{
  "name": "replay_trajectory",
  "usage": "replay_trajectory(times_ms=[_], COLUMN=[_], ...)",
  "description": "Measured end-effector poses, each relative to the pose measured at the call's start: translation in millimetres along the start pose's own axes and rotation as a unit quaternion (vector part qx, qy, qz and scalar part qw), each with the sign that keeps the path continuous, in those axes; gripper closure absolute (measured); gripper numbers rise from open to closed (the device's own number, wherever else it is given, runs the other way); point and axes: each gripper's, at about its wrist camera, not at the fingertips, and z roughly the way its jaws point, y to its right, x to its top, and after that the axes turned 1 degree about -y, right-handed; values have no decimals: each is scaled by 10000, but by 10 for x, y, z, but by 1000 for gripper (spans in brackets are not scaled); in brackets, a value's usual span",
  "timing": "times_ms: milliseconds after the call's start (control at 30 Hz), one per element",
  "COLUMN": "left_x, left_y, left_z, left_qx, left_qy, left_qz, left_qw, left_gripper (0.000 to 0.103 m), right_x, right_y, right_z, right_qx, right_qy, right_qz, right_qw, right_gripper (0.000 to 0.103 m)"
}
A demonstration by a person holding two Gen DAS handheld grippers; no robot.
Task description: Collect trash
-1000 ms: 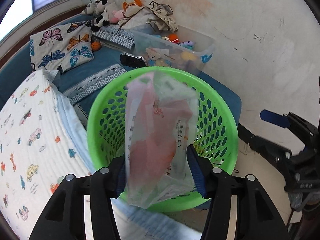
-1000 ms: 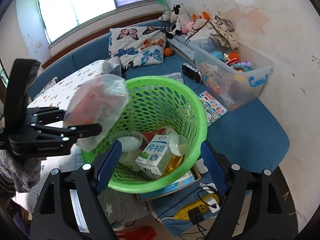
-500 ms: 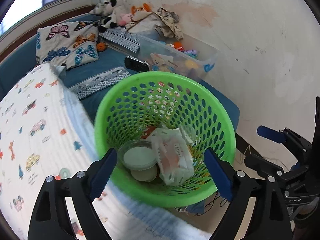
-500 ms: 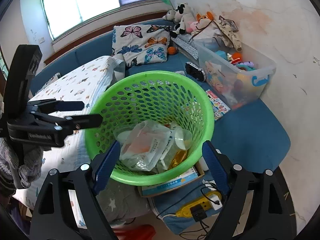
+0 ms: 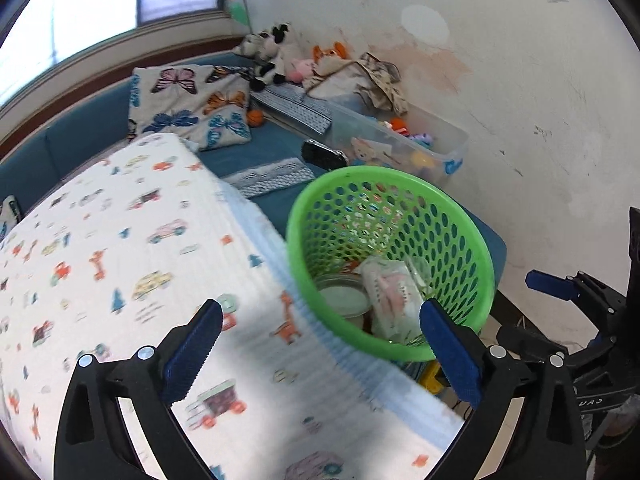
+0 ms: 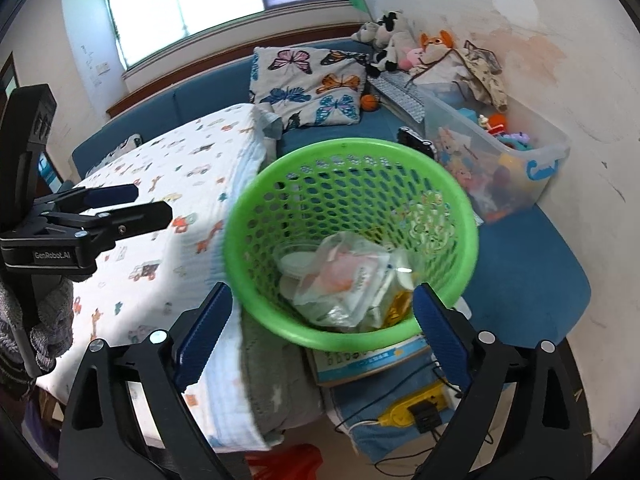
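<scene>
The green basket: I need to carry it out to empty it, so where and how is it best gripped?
Probably the green basket by its thick rolled rim, coming from above with one finger inside and one outside. The mouth faces up and is unobstructed, while the perforated wall tapers downward and trash fills the bottom.

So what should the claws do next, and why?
Probably swing the left claw away to hunt for more trash: its jaws have just been opening, nothing is between them, and the plastic packet already lies in the green basket.
</scene>
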Motion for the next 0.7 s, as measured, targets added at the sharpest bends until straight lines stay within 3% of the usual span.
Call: replay_trajectory(times_ms=[167,467,700], left_x=[-126,-418,-573], left_y=[-151,-503,-655], left_z=[-241,-542,-748], left_qx=[260,597,1009], left_qy=[218,378,557], left_qz=[-68,-626,-763], left_qw=[9994,9955,9904], left_gripper=[7,7,7], right_x=[-21,-42,-47], right_y=[-223,-630,-845], right_z=[7,41,35], right_qx=[80,480,445], right_qy=[-16,-33,98], right_qz=[-121,-245,-408], right_qw=[9999,9985,9981], right_gripper=[7,5,4])
